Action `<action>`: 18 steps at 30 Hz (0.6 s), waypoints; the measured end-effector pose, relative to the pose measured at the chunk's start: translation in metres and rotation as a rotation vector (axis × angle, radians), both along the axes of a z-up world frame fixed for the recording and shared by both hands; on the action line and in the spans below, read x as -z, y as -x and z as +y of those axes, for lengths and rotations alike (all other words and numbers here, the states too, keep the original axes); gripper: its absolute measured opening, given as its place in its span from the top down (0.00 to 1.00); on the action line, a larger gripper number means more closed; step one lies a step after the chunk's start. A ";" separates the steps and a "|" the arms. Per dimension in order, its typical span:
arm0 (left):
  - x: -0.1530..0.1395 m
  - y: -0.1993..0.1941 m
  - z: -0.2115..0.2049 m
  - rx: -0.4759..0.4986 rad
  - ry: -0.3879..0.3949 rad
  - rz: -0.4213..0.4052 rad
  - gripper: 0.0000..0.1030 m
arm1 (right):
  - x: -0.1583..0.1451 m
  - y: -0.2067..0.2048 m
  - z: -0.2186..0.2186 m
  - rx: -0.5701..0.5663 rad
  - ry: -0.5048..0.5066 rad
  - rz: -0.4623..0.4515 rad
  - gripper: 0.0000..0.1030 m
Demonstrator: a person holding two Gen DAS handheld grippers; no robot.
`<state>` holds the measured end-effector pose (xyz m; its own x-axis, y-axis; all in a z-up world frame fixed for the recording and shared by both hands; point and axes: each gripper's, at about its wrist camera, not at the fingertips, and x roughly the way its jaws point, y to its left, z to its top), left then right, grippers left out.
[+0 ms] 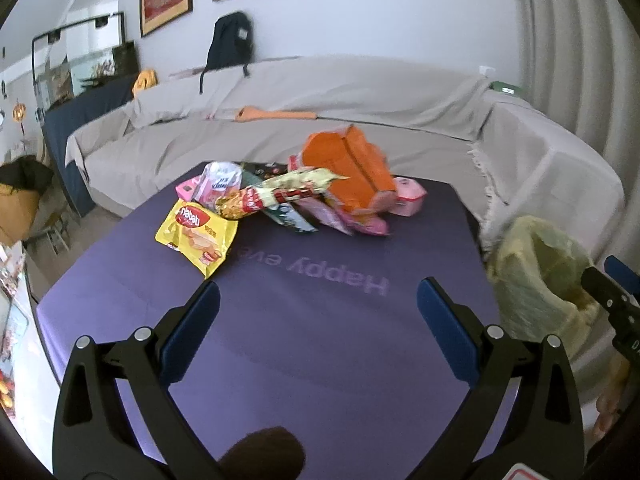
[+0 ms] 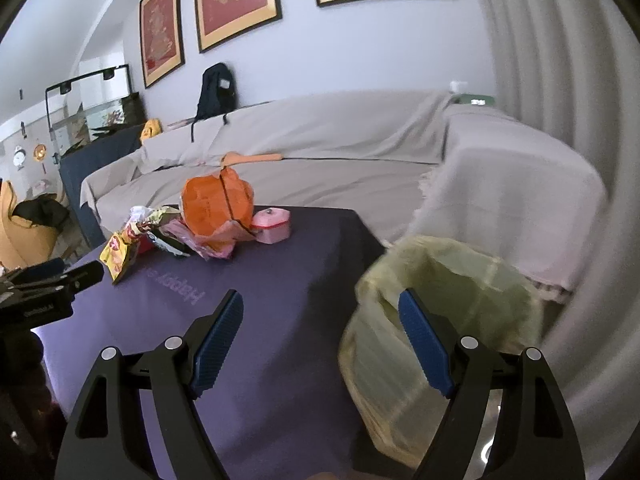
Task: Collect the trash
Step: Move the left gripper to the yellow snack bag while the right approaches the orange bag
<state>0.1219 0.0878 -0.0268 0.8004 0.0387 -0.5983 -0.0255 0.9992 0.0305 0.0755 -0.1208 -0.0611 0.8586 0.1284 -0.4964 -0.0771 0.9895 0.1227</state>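
Trash (image 1: 288,196) lies heaped at the far middle of the purple surface (image 1: 320,340): a yellow wafer packet (image 1: 196,236) nearest the left gripper (image 1: 318,300), a long crumpled wrapper (image 1: 280,194) across the heap, an orange bag (image 1: 352,172) standing tallest, a small pink box (image 1: 408,198) just beside it. The heap sits well ahead of the left jaws, which stand wide apart and empty over bare cloth. To the right, off the surface's edge, stands a bin lined with a yellowish bag (image 2: 452,320). The right gripper (image 2: 320,308) hangs with jaws wide and empty, its right finger in front of the bin's rim. A covered grey sofa (image 1: 320,104) curves behind.
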 end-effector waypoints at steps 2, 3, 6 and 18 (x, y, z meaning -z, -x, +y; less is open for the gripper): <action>0.004 -0.014 0.015 -0.009 0.022 0.010 0.09 | 0.002 -0.020 0.010 -0.021 0.000 0.022 0.26; 0.007 -0.022 0.026 -0.019 0.034 0.008 0.09 | 0.004 -0.029 0.013 -0.030 0.003 0.032 0.26; 0.013 -0.041 0.054 -0.047 0.042 -0.005 0.09 | 0.005 -0.057 0.027 -0.054 0.035 0.059 0.26; 0.026 -0.101 0.174 -0.144 0.328 0.039 0.09 | 0.005 -0.137 0.064 -0.125 0.120 0.087 0.26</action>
<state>0.2225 0.2616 -0.0527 0.7769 -0.0496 -0.6277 -0.1719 0.9423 -0.2872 0.2125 -0.0564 -0.0666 0.7927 0.1663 -0.5865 -0.1944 0.9808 0.0155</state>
